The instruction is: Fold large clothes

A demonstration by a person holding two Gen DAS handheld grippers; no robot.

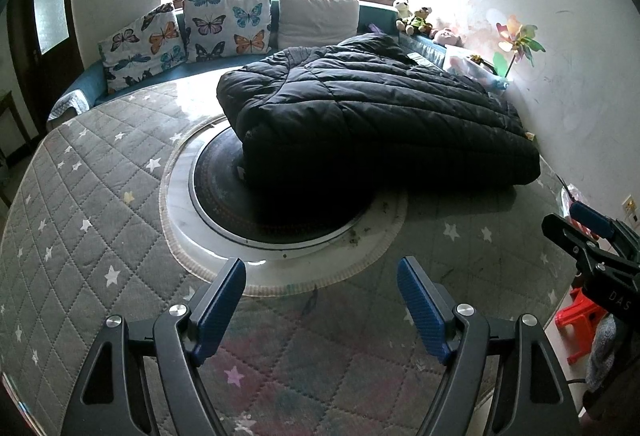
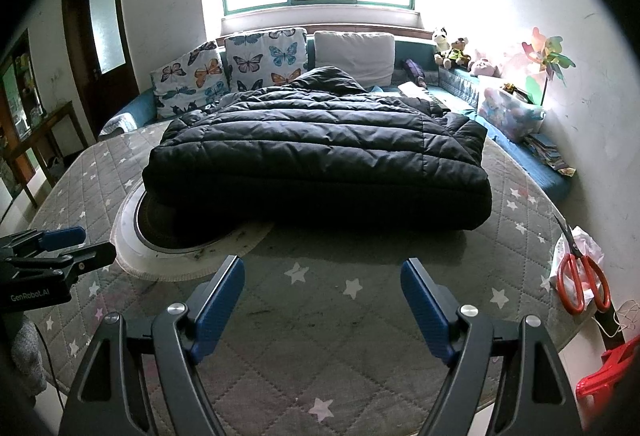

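Puffy quilted black jacket [image 2: 320, 151] folded flat on star-stitched table cover [image 2: 360, 316]

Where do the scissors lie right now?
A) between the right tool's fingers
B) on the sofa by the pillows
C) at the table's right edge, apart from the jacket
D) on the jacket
C: the right wrist view shows the scissors at the table's right edge, well clear of the jacket.
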